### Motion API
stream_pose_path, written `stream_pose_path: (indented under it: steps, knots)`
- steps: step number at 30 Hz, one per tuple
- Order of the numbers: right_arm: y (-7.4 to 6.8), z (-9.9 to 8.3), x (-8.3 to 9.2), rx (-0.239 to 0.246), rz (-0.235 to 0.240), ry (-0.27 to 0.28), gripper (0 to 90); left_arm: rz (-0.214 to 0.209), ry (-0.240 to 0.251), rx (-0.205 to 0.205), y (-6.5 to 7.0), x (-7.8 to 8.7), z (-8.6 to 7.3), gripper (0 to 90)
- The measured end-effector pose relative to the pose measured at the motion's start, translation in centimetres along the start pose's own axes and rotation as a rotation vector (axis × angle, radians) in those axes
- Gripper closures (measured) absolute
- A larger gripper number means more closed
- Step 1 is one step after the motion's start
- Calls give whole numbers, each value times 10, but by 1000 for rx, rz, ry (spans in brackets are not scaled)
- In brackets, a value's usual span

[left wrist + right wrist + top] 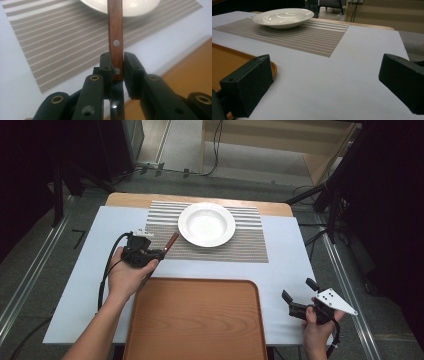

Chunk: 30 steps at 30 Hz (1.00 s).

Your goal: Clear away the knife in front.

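My left gripper point(161, 253) point(117, 62) is shut on a knife with a wooden, riveted handle point(171, 241) point(115, 32). The handle points forward toward the white plate point(206, 223) point(140, 6) point(283, 17), and a dark blade shows below the jaws in the left gripper view. The gripper hovers at the left front corner of the striped placemat point(240, 242) point(62, 37) point(307, 32), on which the plate sits. My right gripper point(298, 289) point(324, 82) rests open over the white table cover at the front right, nothing between its jaws.
A brown wooden tray point(195, 320) point(195, 67) point(227, 62) lies at the front middle of the table, between the two hands. The white cover point(285, 265) spans the table. Dark stands and cables surround the table on the floor.
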State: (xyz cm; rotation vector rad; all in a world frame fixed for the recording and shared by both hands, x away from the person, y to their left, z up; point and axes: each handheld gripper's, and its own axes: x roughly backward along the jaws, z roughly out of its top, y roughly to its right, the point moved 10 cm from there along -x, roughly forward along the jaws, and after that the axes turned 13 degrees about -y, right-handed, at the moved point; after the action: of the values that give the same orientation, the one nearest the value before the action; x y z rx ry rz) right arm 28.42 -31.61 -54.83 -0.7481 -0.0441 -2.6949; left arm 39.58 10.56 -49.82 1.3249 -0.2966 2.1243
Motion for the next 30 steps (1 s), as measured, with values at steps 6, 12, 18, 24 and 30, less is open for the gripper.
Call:
stream_pose_path:
  steps: [6,12,18,24,30]
  knots:
    - [0,0,0,0,0,-1,0,-21,12,9,8,7,-22,768]
    - [0,0,0,1,-3,-3,0,-36,24,18,16,13,-40,768]
    - [-1,0,0,1,-3,-3,0,-43,17,23,23,16,-59,768]
    - [-1,0,0,1,-1,-1,0,-48,13,23,35,13,-75,768]
    - [-1,0,0,5,-2,-2,0,-53,7,30,43,9,-89,767]
